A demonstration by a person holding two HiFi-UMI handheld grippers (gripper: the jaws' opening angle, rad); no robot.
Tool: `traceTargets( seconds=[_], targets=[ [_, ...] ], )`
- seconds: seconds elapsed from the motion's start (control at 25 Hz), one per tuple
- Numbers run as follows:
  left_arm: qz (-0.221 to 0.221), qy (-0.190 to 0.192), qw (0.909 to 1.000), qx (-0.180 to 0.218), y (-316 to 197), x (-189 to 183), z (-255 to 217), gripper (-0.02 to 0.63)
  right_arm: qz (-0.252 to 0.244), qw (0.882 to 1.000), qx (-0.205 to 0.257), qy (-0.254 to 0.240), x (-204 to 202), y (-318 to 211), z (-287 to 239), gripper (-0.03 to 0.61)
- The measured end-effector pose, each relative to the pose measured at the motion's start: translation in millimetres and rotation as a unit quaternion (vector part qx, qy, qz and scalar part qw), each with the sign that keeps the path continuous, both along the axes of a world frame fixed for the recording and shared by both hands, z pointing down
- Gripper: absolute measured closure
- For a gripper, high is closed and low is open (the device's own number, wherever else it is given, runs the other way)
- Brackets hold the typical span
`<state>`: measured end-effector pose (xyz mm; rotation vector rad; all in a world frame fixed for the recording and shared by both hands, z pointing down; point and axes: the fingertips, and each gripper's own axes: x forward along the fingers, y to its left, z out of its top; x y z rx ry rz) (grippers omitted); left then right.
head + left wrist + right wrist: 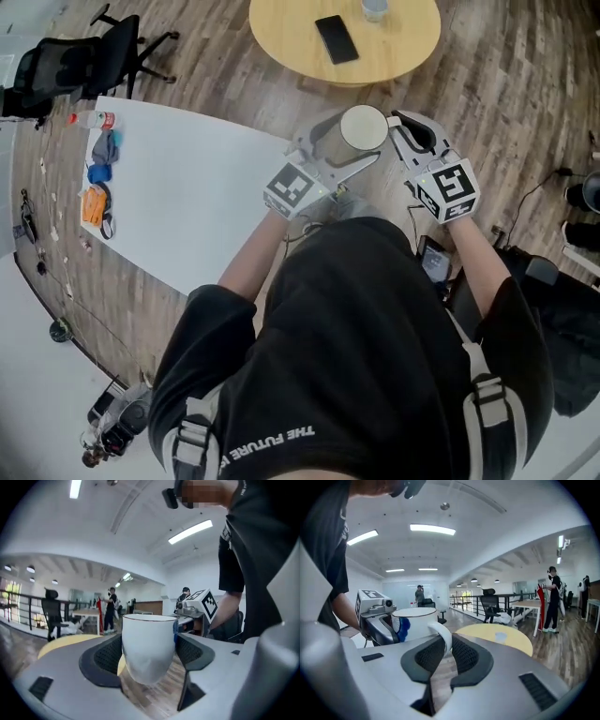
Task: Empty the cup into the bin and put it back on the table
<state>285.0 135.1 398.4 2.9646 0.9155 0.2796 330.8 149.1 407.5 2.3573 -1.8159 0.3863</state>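
Glossy, smooth white cup – ceramic by its look – matt, dimpled black pads on the grey plastic left gripper.

My cup is a white mug with a thin dark line round its lip, a loop handle and a blue patch on one side. It is upright and in the air, resting on no surface, over the wood floor just on my side of the round yellow table. My left gripper clamps its body from both sides, and my right gripper pinches the handle.
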Motion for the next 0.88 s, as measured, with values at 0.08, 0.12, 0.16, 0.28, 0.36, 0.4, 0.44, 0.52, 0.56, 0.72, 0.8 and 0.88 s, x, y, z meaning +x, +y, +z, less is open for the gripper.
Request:
traceTargets(
  seconds=[0.08,0.12,0.16,0.28,0.36,0.4,0.44,0.52,0.56,0.72,0.8,0.88],
  targets=[
    [-0.029,0.041,0.9985,0.02,-16,-8,-24,0.259,-0.02,0.999,0.024,0.009,-7,-19,-20,0.523],
    [-0.052,0.046,0.9973,0.023,-29,-14,-32,0.259,-0.037,0.999,0.03,0.011,-12,-34,-28,0.523],
    [-0.081,0.046,0.9953,0.026,-44,-22,-38,0.259,-0.063,0.997,0.033,0.013,-19,-52,-34,0.523],
    [-0.177,0.037,0.9831,0.03,-94,-64,-45,0.259,-0.159,0.986,0.038,0.025,-61,-112,-45,0.523],
    [-0.227,0.03,0.973,0.027,-124,-101,-45,0.259,-0.21,0.976,0.039,0.032,-99,-147,-47,0.523],
    [-0.254,0.027,0.9665,0.026,-140,-124,-44,0.259,-0.238,0.97,0.041,0.034,-122,-165,-46,0.523],
    [-0.286,0.025,0.9576,0.027,-157,-150,-44,0.259,-0.271,0.961,0.043,0.035,-149,-185,-46,0.523],
    [-0.361,0.019,0.9318,0.034,-189,-210,-42,0.259,-0.346,0.936,0.049,0.032,-213,-226,-44,0.523],
    [-0.395,0.019,0.9175,0.04,-202,-242,-41,0.259,-0.378,0.924,0.051,0.031,-246,-242,-44,0.523],
    [-0.484,0.02,0.8733,0.054,-230,-343,-37,0.259,-0.466,0.883,0.05,0.038,-353,-276,-45,0.523],
    [-0.514,0.012,0.8561,0.055,-239,-377,-33,0.259,-0.497,0.865,0.045,0.043,-389,-288,-42,0.523],
    [-0.53,0.005,0.8459,0.059,-250,-397,-25,0.259,-0.516,0.854,0.037,0.045,-411,-300,-34,0.523]
  ],
)
